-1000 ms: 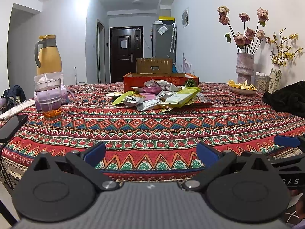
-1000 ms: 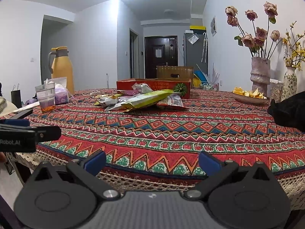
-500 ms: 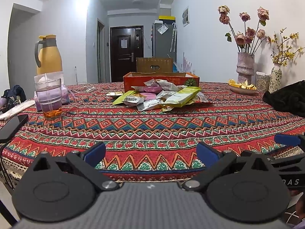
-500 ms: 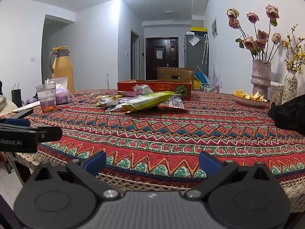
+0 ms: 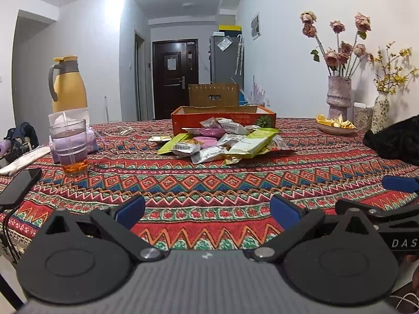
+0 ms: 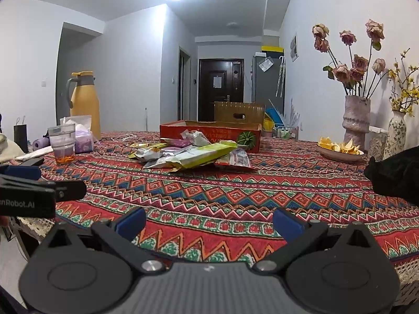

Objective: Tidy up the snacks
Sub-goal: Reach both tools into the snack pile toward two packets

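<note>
Snack packets (image 5: 222,144) heaped mid-table at 12 o'clock, touching front of orange cardboard box (image 5: 222,116) with watermelon print; packet text too small to read. Green, purple, silver wrappers. Left gripper (image 5: 207,210) wide open, empty; "DAS" legible on right gripper (image 6: 208,221) body at 3, also wide open, empty; "nRobot.AI" on left one. Patterned red tablecloth (image 5: 209,183); yellow thermos (image 5: 68,86) at 10, dried roses vase (image 5: 338,96) at 2; dark door behind.

A red, blue and green zigzag cloth (image 5: 209,180) carries green, purple and silver packets (image 5: 222,144), an orange box (image 5: 222,117) and a yellow jug (image 5: 68,86).
</note>
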Demonstrator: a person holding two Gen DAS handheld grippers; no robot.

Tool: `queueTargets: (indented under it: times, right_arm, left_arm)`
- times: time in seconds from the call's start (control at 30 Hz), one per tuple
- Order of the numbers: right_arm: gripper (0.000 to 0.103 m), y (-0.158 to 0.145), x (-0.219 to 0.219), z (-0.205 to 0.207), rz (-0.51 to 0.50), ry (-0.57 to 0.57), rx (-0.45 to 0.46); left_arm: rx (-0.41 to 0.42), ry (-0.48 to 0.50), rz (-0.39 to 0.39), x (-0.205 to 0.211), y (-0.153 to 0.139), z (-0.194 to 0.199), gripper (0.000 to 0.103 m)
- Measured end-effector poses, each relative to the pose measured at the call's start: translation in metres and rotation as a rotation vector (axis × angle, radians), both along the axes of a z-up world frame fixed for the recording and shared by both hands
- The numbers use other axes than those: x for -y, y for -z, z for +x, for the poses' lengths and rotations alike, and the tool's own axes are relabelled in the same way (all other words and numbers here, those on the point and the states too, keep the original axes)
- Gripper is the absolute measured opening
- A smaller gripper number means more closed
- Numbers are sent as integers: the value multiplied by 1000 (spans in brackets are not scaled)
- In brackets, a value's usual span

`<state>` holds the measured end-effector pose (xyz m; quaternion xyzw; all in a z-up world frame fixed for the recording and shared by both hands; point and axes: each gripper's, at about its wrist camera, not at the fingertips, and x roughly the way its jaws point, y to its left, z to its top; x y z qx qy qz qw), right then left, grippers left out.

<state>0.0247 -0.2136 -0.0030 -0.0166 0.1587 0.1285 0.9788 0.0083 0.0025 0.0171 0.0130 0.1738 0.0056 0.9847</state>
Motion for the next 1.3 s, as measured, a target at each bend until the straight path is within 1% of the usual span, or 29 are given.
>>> queueTargets:
  times: [0.17,0.27,0.47,0.57,0.6,0.63,0.73,0.8,0.93,1.0,1.03,1.07,1.13,1.17,1.23,1.3]
  right_arm:
    - [103,-10,-3,10,-11,0,4]
    - [103,-12,-3,22,-10,10,-1]
    - [103,-20,1,56,78,4,-69]
    - [100,-21,-4,73,48,6,-76]
    - [92,-21,-8,81,33,5,-87]
    - [83,-21,-11,89,27,5,-99]
    - [74,-22,-14,114,66,-1,-148]
    - [68,-24,-16,132,97,5,-170]
    - [70,-27,-27,169,104,18,-181]
    - [70,-28,-35,188,93,36,-192]
    - [70,-30,-38,196,90,41,-190]
    - [70,-31,-42,205,85,46,-191]
    - [70,-32,-52,224,85,49,-204]
    - [70,-32,-55,234,89,43,-215]
    - [70,-29,-62,252,100,38,-234]
    - [71,-23,-73,270,73,53,-260]
  left_arm:
    - [-8,-29,-22,-10,-6,14,103]
    - [1,-46,-35,-19,-10,25,103]
    - [-22,-71,-60,-37,-15,61,103]
    - [-34,-77,-59,-45,-15,82,103]
    - [-41,-75,-58,-47,-15,90,103]
    - [-46,-70,-60,-49,-15,97,103]
    - [-65,-7,-73,-55,-12,122,103]
    - [-62,50,-49,-56,-13,137,103]
    - [-49,122,26,-58,-17,177,103]
    - [-97,155,45,-59,-14,204,101]
    - [-125,162,46,-59,-12,217,95]
    - [-147,163,38,-62,-11,229,92]
    - [-179,182,9,-67,-9,250,83]
    - [-191,196,-5,-70,-9,261,82]
    - [-203,194,-10,-73,-7,280,82]
    - [-222,195,-12,-74,-2,298,82]
